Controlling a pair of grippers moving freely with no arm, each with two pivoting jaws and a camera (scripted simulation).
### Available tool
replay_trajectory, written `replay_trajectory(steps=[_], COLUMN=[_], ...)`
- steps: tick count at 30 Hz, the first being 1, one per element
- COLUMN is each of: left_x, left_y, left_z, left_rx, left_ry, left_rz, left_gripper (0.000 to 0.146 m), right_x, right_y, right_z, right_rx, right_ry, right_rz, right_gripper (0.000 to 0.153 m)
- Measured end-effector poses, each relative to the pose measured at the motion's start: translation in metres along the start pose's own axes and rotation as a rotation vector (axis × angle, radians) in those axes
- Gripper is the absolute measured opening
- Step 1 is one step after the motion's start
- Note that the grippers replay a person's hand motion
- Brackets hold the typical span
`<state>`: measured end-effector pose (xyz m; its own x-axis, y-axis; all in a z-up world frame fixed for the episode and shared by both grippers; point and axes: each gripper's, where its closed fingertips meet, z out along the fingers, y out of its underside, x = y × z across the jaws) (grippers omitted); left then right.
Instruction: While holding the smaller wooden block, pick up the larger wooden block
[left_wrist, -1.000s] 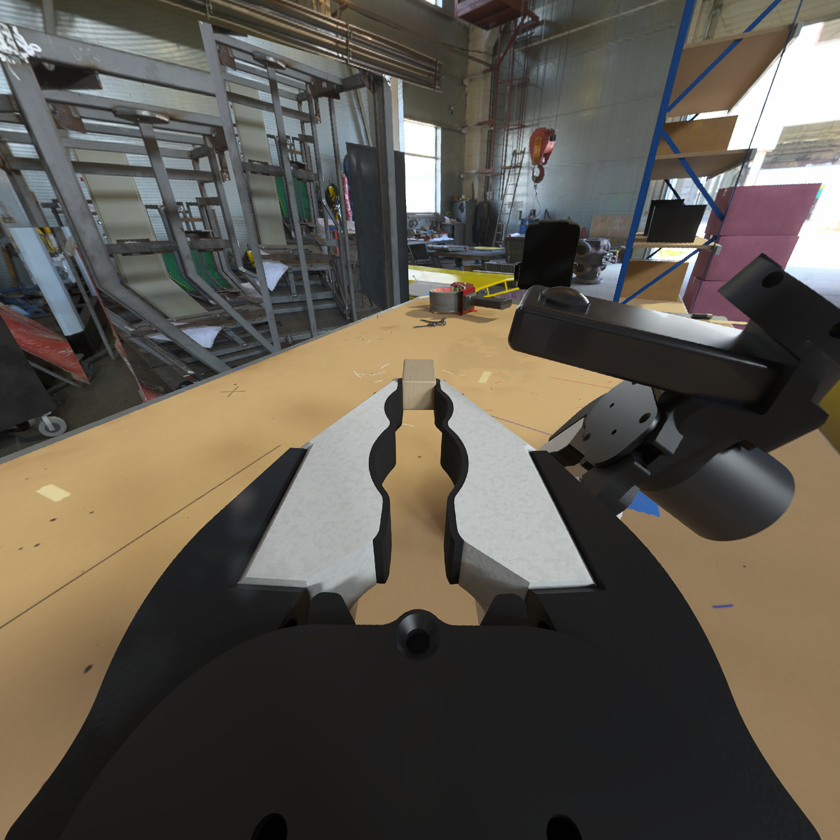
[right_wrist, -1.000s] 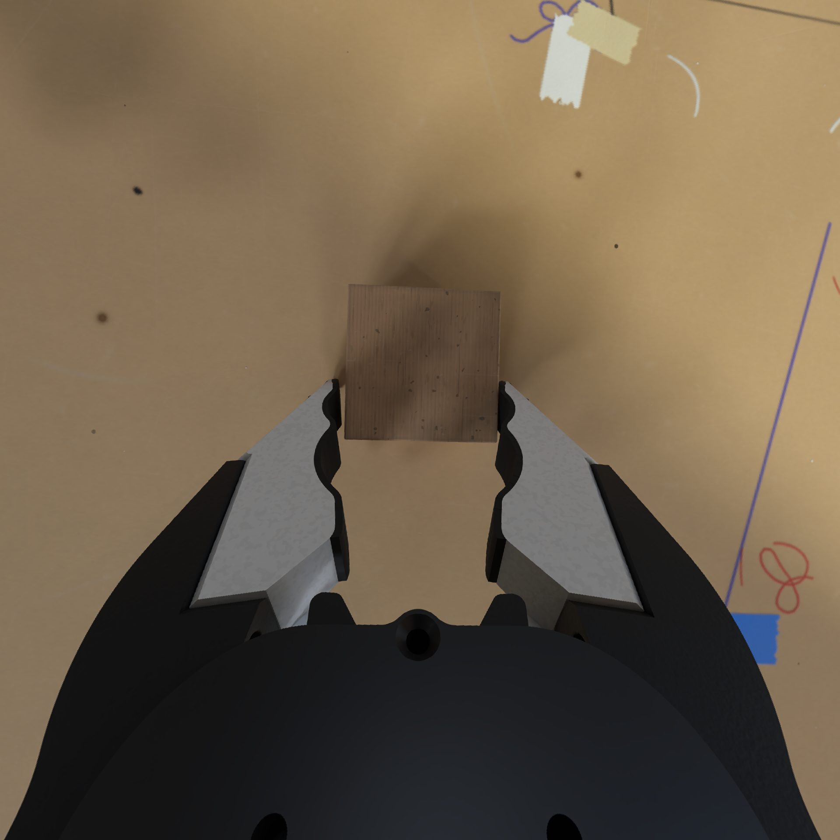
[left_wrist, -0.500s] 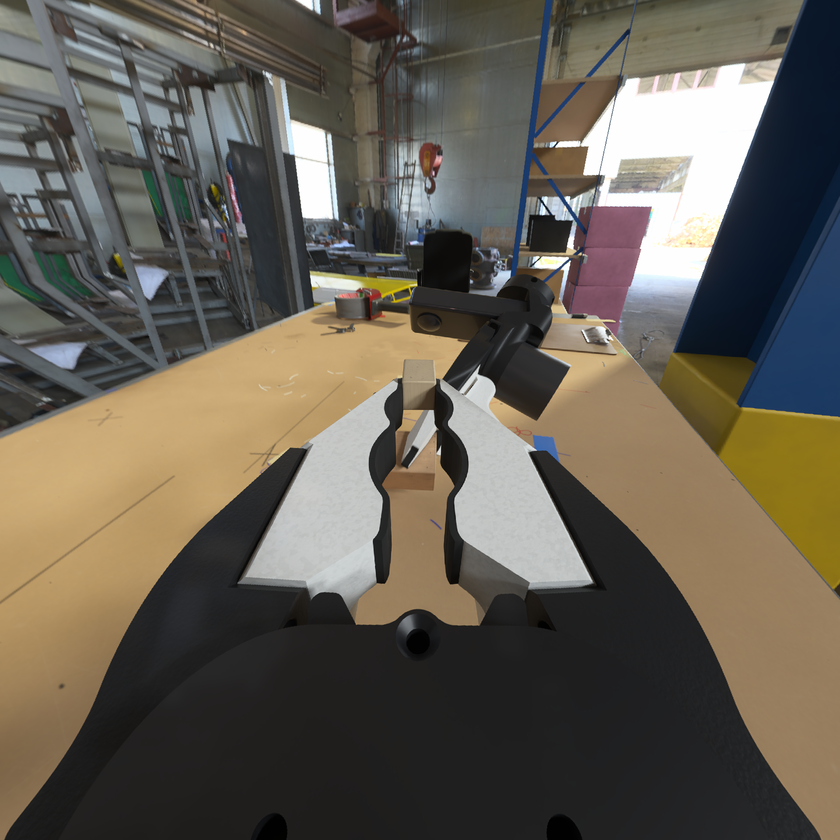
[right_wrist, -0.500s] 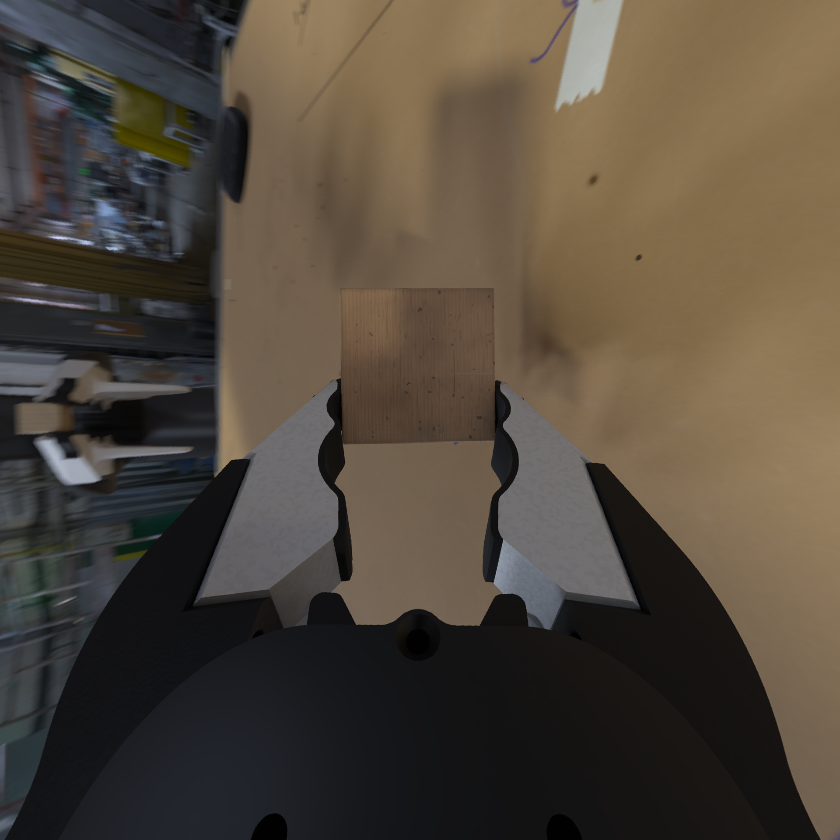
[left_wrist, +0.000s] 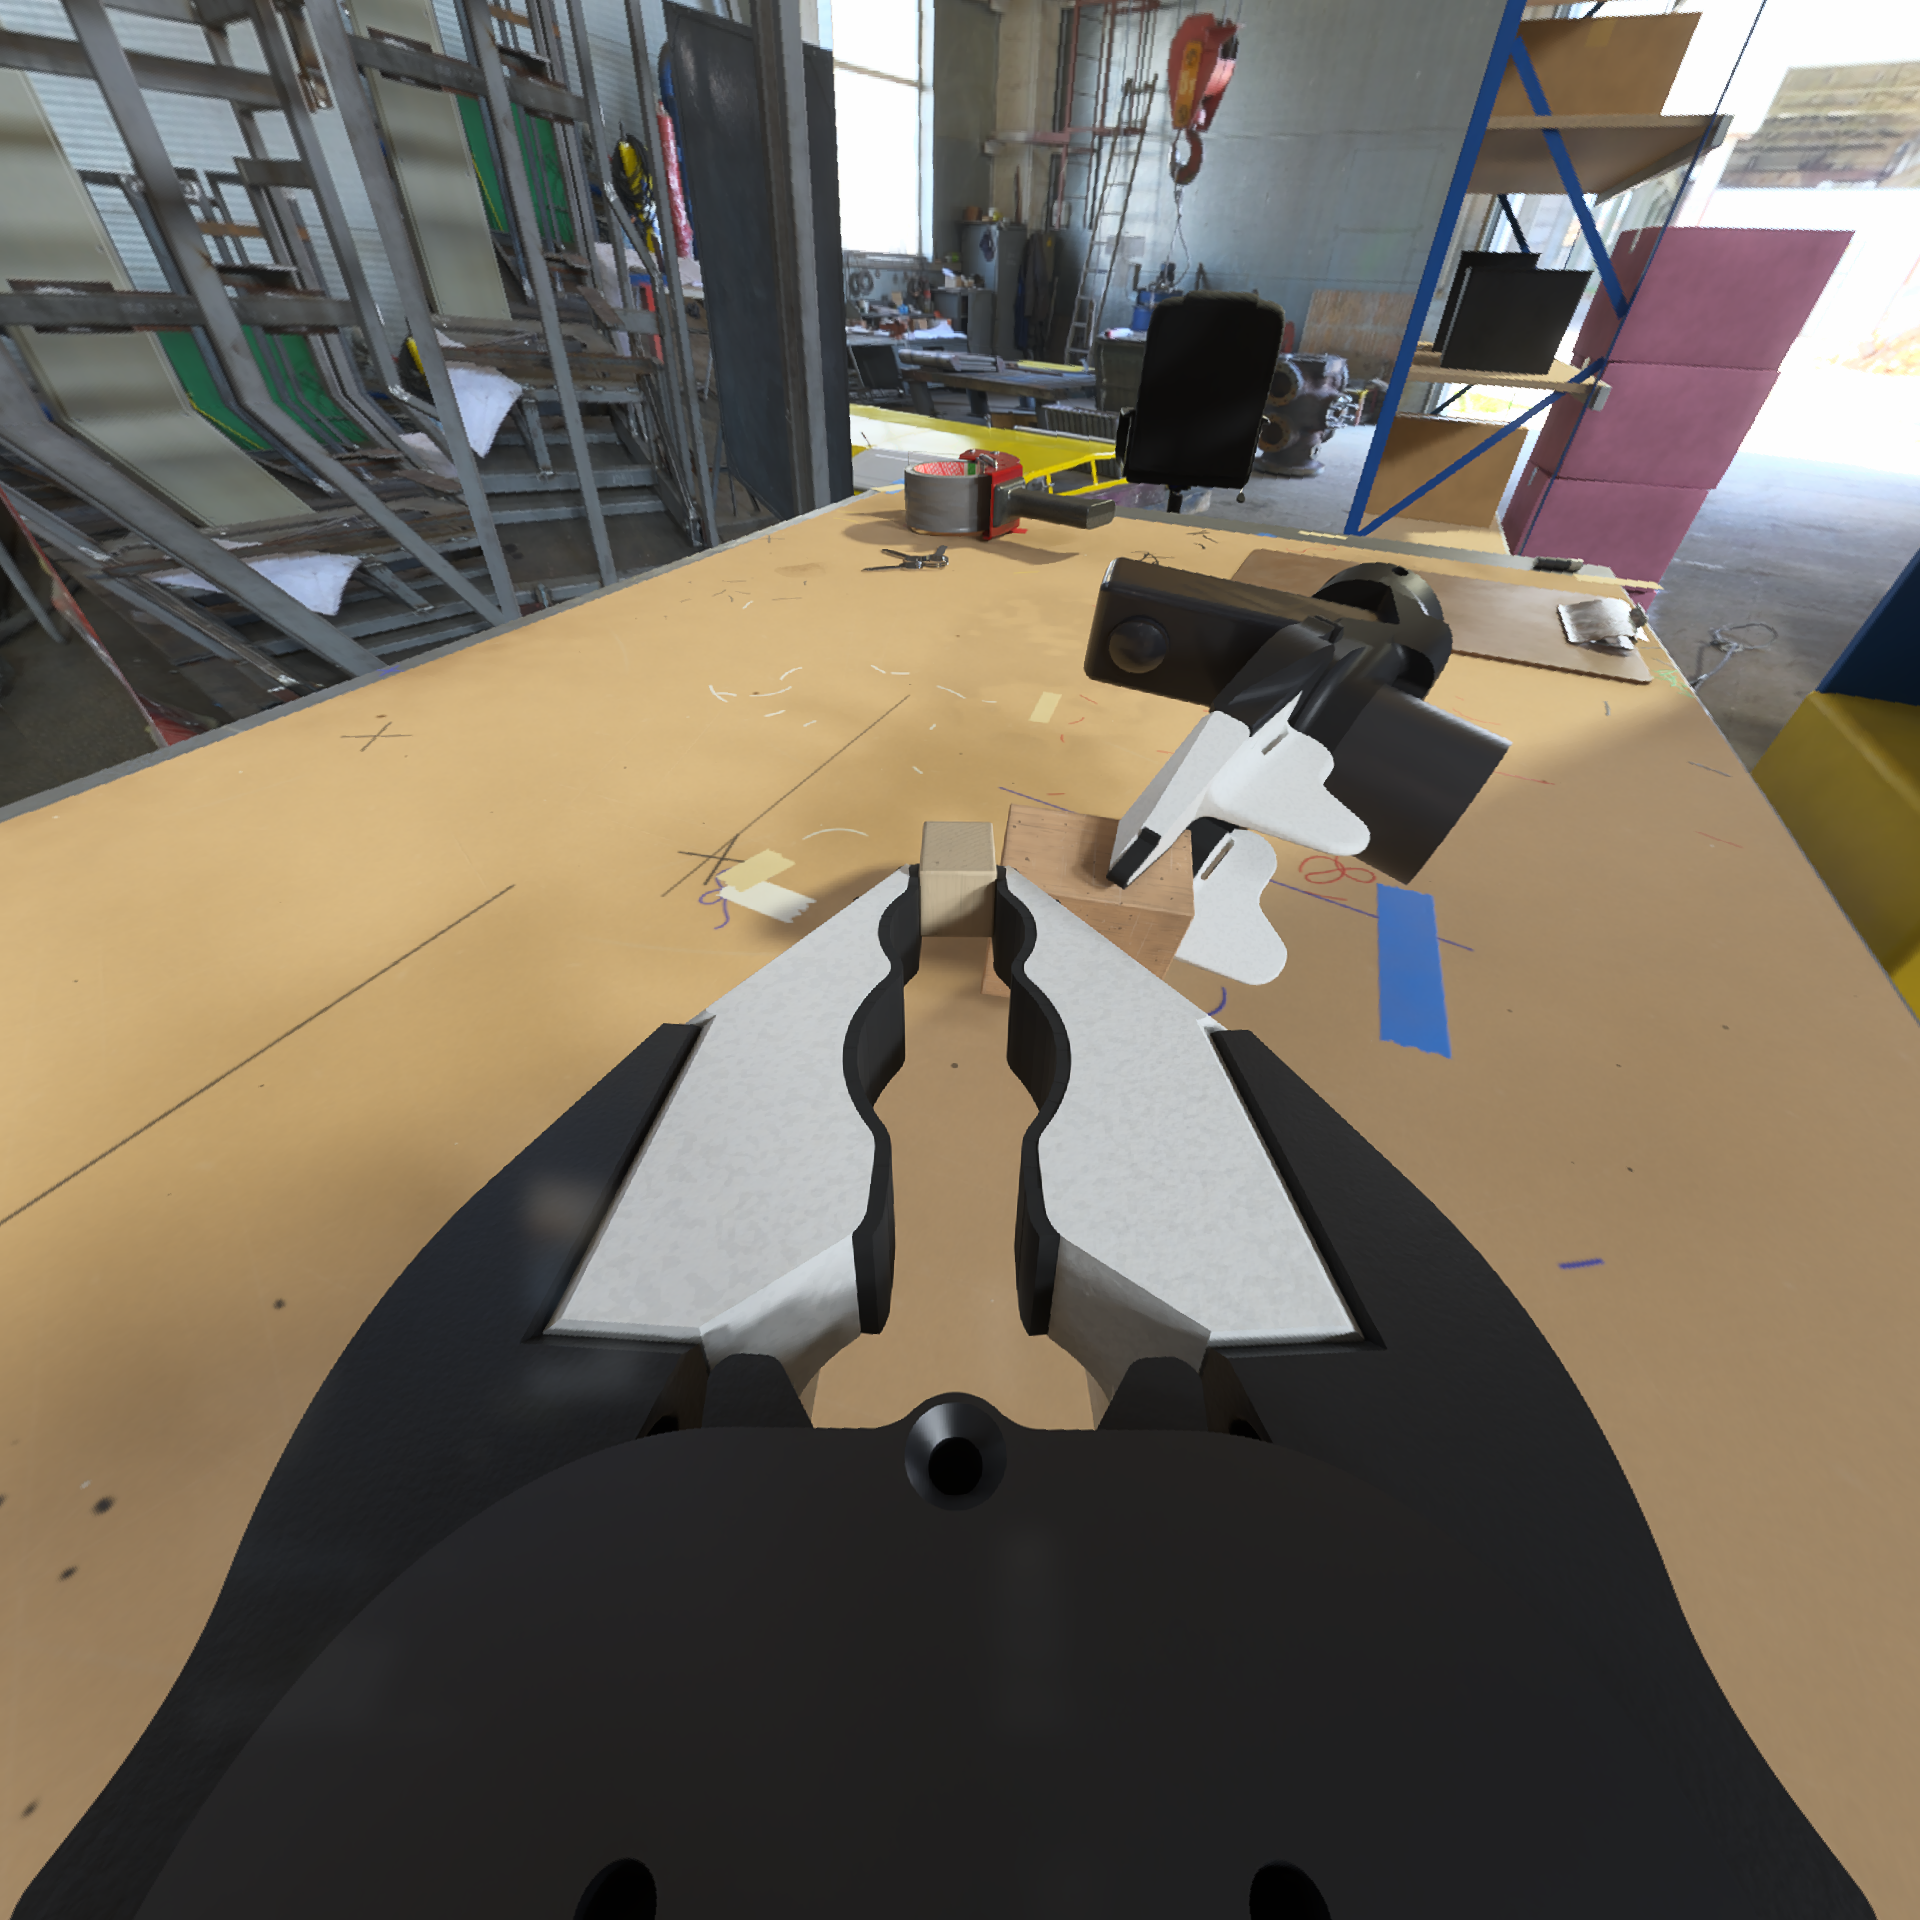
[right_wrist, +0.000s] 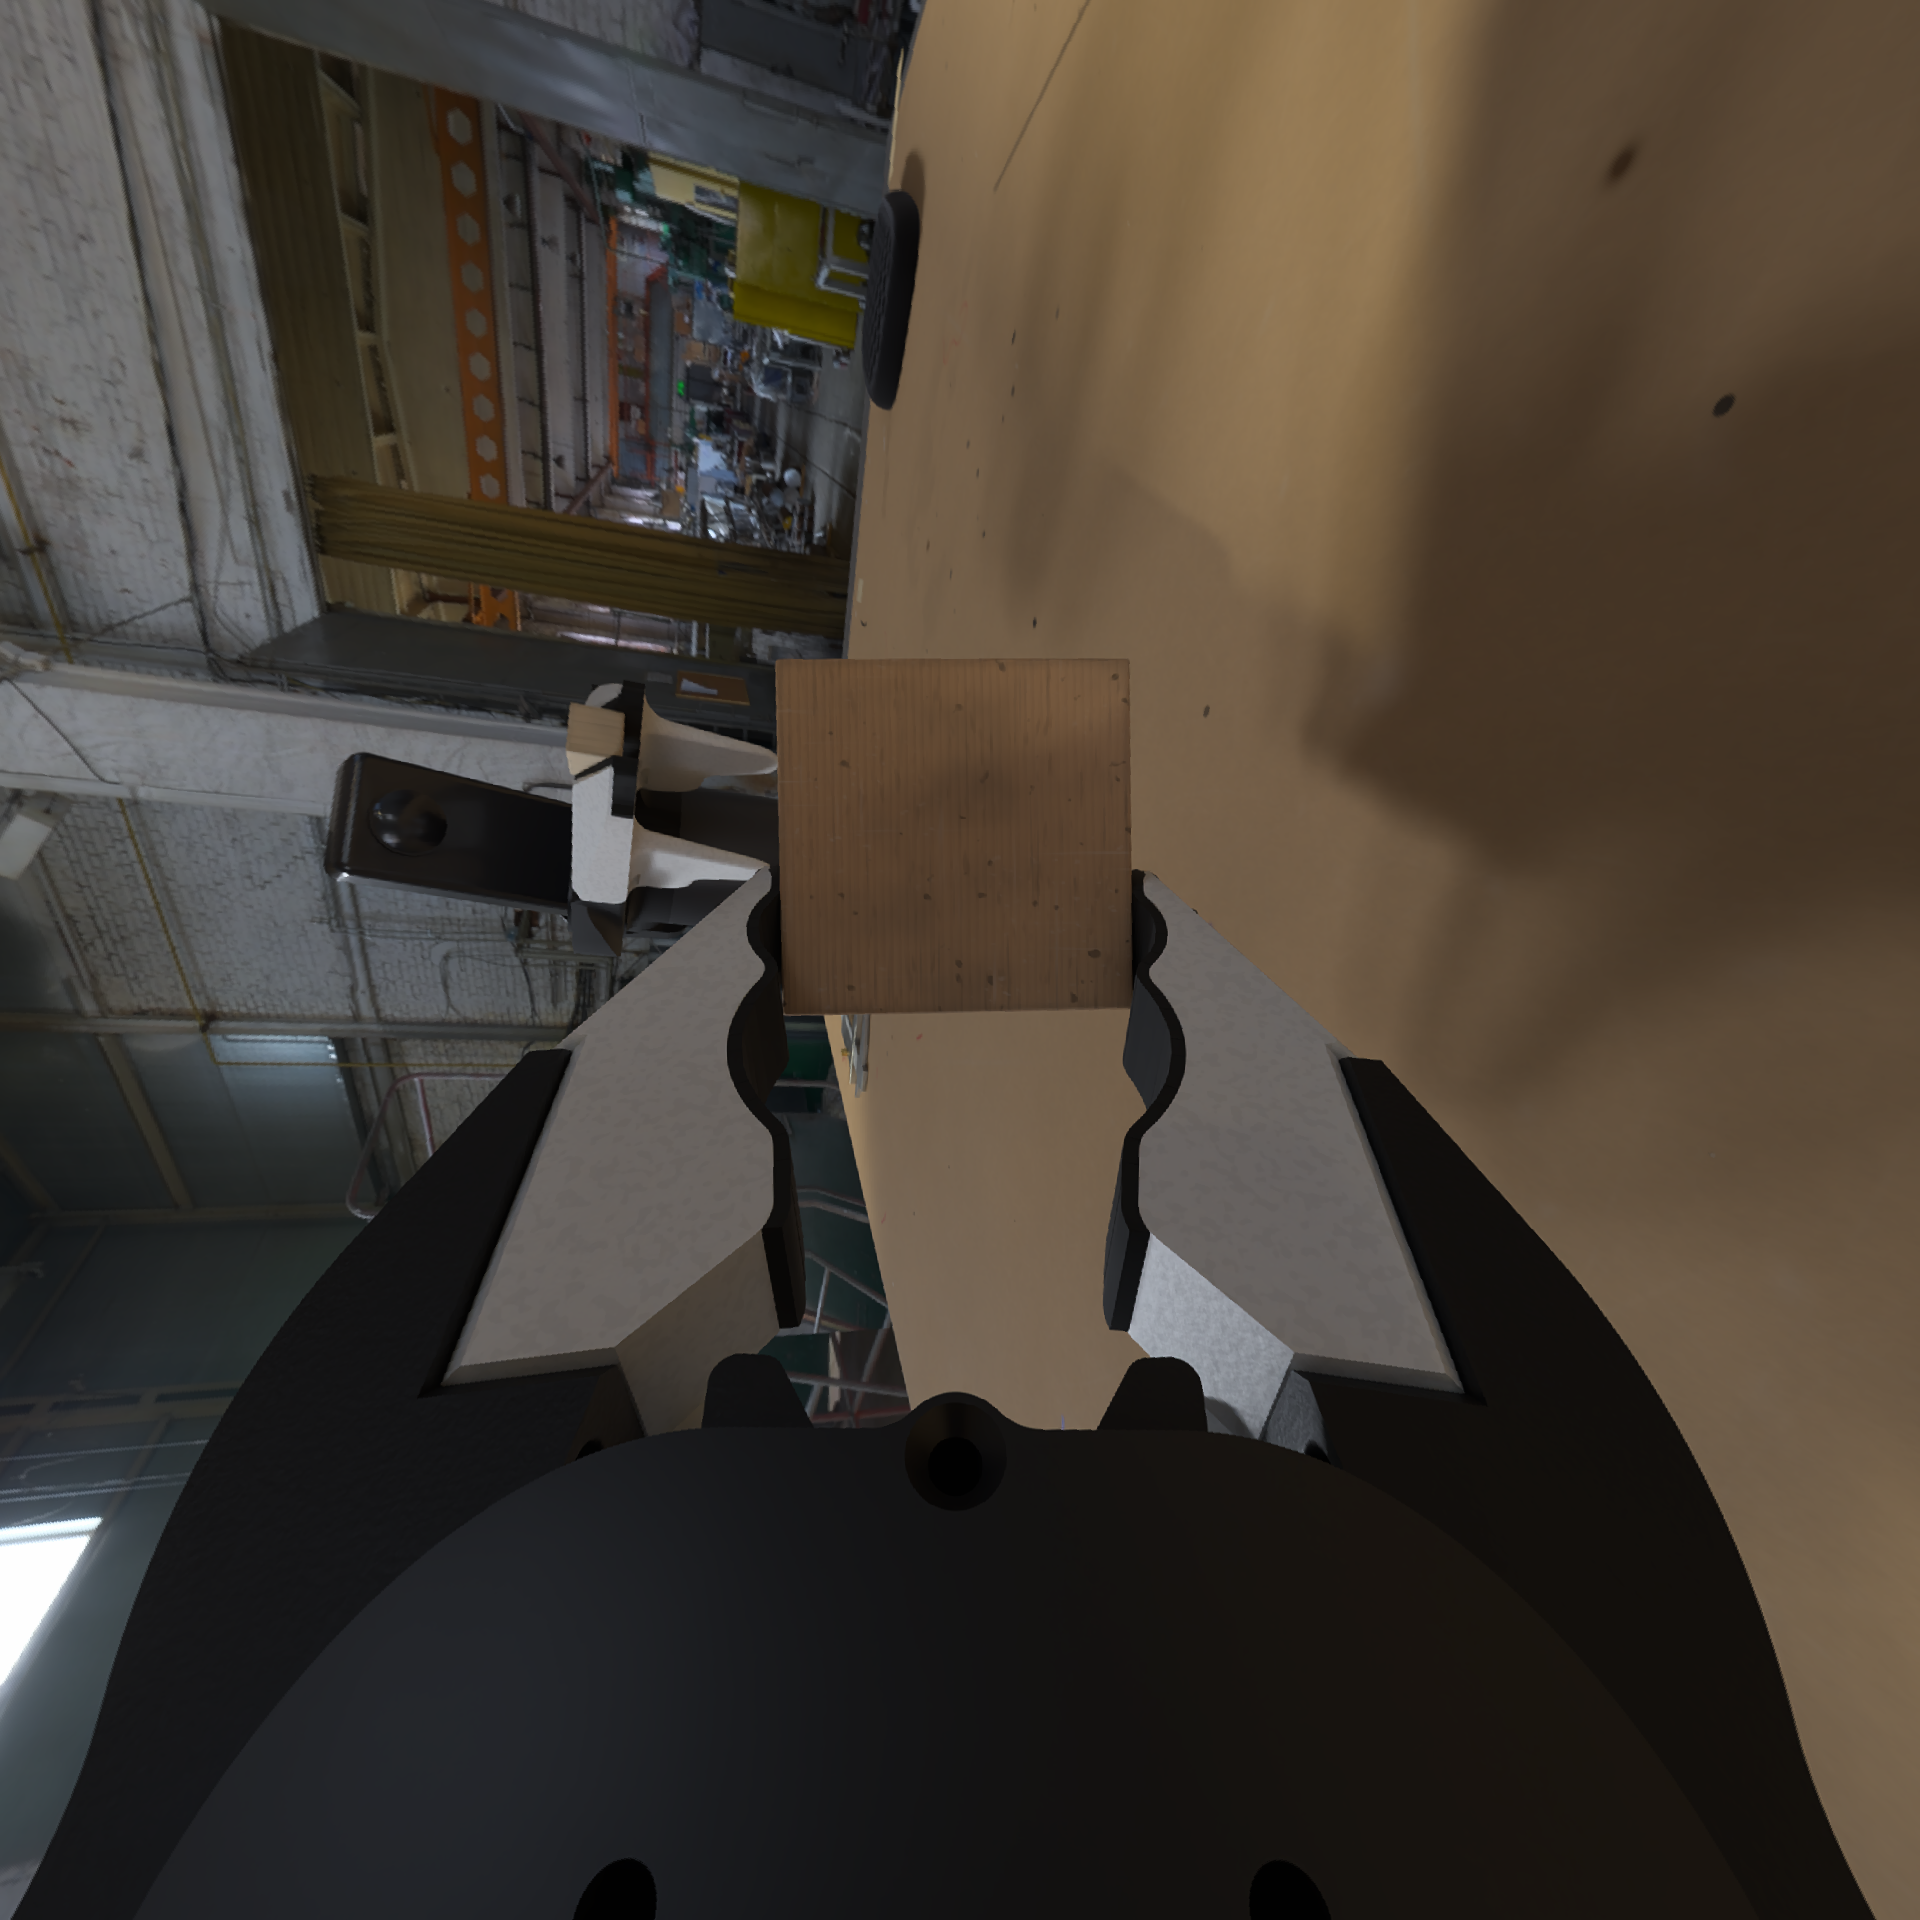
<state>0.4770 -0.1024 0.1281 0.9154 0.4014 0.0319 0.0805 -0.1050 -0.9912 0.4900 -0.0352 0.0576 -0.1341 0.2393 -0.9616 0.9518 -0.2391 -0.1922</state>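
Observation:
My left gripper (left_wrist: 956, 906) is shut on the smaller pale wooden block (left_wrist: 956, 873) at its fingertips and holds it above the tan table (left_wrist: 520, 1039). Just beyond it, my right gripper (left_wrist: 1158, 894) is shut on the larger brown wooden block (left_wrist: 1081, 868) and holds it tilted, low over the table. In the right wrist view, my right gripper (right_wrist: 954, 920) clamps the larger block (right_wrist: 954, 831) by two opposite sides. That view is rolled sideways, with the table (right_wrist: 1351, 416) on the right. The left gripper (right_wrist: 613, 774) with the smaller block (right_wrist: 590, 729) shows to the left.
A tape roll (left_wrist: 945, 497), keys (left_wrist: 909, 561) and a clipboard (left_wrist: 1455, 623) lie at the table's far end. A blue tape strip (left_wrist: 1411, 966) and masking tape pieces (left_wrist: 764, 883) are stuck near the blocks. A black round object (right_wrist: 894, 301) sits at a table edge.
My right gripper has turned from pointing down to pointing sideways, tilting the larger block up with it. The left gripper has shifted and turned, still holding the smaller block.

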Motion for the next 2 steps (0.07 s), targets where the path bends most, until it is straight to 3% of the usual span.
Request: replay_trajectory(steps=[2], left_x=[0.0011], left_y=[0.0024], left_z=[0.0036], left_rx=[0.003], left_ry=[-0.007], left_rz=[0.003], left_gripper=[0.012], right_x=[0.0024], right_y=[0.0031], right_z=[0.0013], right_rx=[-0.018], right_ry=[0.011], right_rz=[-0.001], right_gripper=[0.065])
